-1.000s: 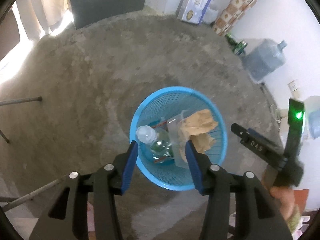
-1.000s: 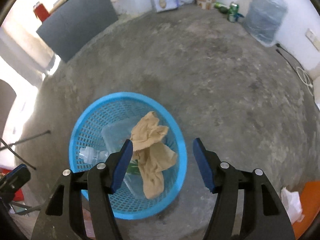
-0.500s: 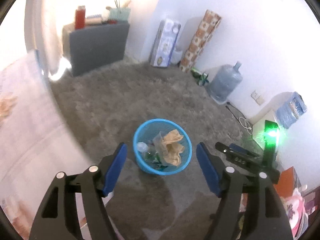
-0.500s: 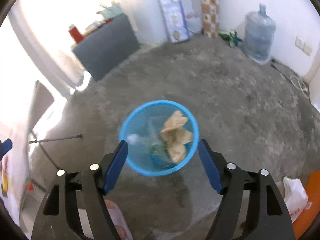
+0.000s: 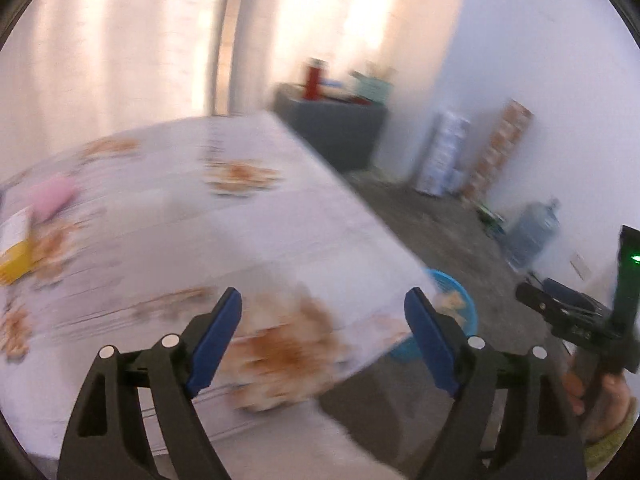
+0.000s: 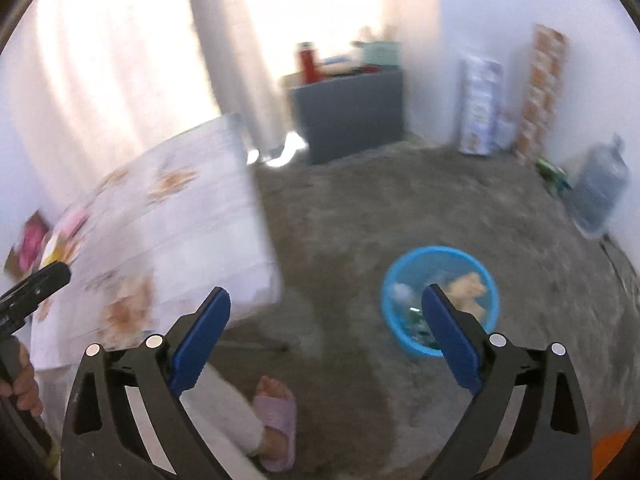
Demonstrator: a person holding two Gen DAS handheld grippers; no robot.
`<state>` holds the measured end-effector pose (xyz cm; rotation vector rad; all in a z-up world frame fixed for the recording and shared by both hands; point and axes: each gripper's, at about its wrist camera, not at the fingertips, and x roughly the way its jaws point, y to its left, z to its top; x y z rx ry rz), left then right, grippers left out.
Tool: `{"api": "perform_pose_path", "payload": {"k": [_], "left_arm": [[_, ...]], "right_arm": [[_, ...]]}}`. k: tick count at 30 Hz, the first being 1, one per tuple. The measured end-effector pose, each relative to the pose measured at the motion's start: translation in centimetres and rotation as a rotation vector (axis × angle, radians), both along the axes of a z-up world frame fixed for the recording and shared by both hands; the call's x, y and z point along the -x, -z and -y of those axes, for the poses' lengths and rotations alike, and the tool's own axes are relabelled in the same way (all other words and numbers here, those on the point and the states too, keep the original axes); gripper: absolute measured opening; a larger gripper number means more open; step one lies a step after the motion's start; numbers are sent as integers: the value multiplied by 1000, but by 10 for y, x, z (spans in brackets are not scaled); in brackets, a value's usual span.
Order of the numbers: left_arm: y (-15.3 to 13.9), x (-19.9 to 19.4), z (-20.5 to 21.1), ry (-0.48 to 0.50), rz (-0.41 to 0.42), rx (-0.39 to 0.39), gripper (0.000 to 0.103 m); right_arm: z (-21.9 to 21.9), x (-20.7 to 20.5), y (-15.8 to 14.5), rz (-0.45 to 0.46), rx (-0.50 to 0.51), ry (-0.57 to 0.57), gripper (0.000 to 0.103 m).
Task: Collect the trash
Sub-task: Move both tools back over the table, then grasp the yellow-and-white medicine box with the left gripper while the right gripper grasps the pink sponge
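Note:
A blue mesh trash basket stands on the concrete floor, holding a crumpled tan paper and a clear plastic bottle. In the left wrist view only part of the basket shows past the table corner. My left gripper is open and empty above the near edge of a table with a floral cloth. My right gripper is open and empty, high above the floor, left of the basket. A pink item and a yellow-and-white box lie on the table's left side, blurred.
A dark grey cabinet with a red bottle stands at the back wall. A water jug, cartons and a patterned roll stand at the right wall. The person's foot in a pink slipper is on the floor below the right gripper.
Both grippers have risen and swung away from the basket toward the table. The view went from straight down into the basket to across the room. Both jaws opened wider.

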<state>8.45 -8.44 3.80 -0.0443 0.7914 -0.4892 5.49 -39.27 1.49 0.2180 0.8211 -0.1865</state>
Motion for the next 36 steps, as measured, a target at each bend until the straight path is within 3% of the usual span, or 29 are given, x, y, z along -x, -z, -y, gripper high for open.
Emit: {"api": "perform_pose_path", "payload": {"k": [6,13,18,23,28,31,34,36], "left_arm": [[3,3,-88,-218,22,8,83],[6,-7,-203,-504,38,58,87],[14,-57,-251,-617,21,-10,92],[35,-126,-277,-644,-110,-14,92],[56,-172,-275,-643,-142,-157,92],[68,-184,-281,-654,-176,-193,92],[77,-187,-287,-672,-190,-191,83],[81,-188,-291,-679,-199,-174,71]], "right_arm": [[-90,-38,0,-34,-9,-250,95],[-175,-68,0,-41,109,-317,95],[-215,-79,-2,-35,200,-383,95],[-230,-94,-4,-44,164,-420,95],[-239,-110,-6,-41,122,-447,95],[-245,-123,-6,-50,111,-469,95],[-254,-139,-8,-44,110,-499,95],[-261,-149,-11,-39,110,-519,95]]}}
